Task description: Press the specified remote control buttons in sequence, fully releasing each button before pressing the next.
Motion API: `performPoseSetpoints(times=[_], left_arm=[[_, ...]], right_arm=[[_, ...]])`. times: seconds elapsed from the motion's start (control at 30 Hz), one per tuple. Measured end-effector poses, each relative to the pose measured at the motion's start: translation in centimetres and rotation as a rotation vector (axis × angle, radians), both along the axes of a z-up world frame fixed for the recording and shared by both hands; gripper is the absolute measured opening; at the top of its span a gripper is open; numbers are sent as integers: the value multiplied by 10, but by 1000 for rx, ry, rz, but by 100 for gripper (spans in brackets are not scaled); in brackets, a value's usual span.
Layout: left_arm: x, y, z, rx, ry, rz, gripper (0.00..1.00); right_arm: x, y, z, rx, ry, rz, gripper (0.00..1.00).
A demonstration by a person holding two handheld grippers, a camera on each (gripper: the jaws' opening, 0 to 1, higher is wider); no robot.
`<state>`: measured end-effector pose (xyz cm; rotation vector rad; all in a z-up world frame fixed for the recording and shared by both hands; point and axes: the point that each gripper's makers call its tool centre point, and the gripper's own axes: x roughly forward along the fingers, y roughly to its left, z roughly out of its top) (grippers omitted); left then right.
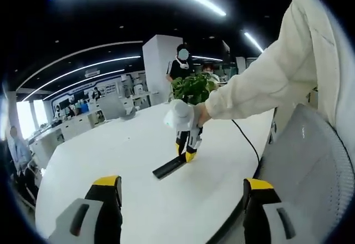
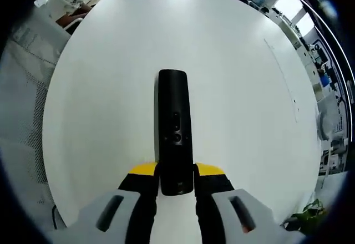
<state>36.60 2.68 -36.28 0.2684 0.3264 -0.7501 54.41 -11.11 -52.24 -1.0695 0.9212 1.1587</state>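
Black remote (image 2: 174,127): lies flat on the white table (image 2: 238,77), its near end between my right gripper's (image 2: 175,178) yellow-tipped jaws.
Right grip: clenched on the remote's end, steadying it.
Left gripper (image 1: 183,191): jaws spread wide, holding nothing, well back from the remote (image 1: 171,167).
Pressing well: I'd bring one left tip straight down on the named button, lift fully clear, then go on.
Risk: I judge the remote could pivot if the right hold slackens.

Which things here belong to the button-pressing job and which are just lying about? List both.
For the job:
remote
right claw, clamped on the remote's near end
left claw, open, held back

Lying about:
potted plant
black cable
mesh chair
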Motion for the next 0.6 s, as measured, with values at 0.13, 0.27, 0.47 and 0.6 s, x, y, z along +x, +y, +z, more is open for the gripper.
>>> performPoseSetpoints(times=[0.13, 0.27, 0.47, 0.6], left_arm=[[0, 0, 0, -2, 0, 0, 95], [0, 0, 0, 0, 2, -4, 95], [0, 0, 0, -6, 4, -1, 95], [0, 0, 0, -8, 8, -2, 95]], right_arm=[[-1, 0, 1, 11, -9, -10, 25], [-4, 1, 1, 36, 6, -36, 30], [-11, -2, 4, 71, -10, -73, 37], [-16, 0, 6, 113, -22, -99, 44]])
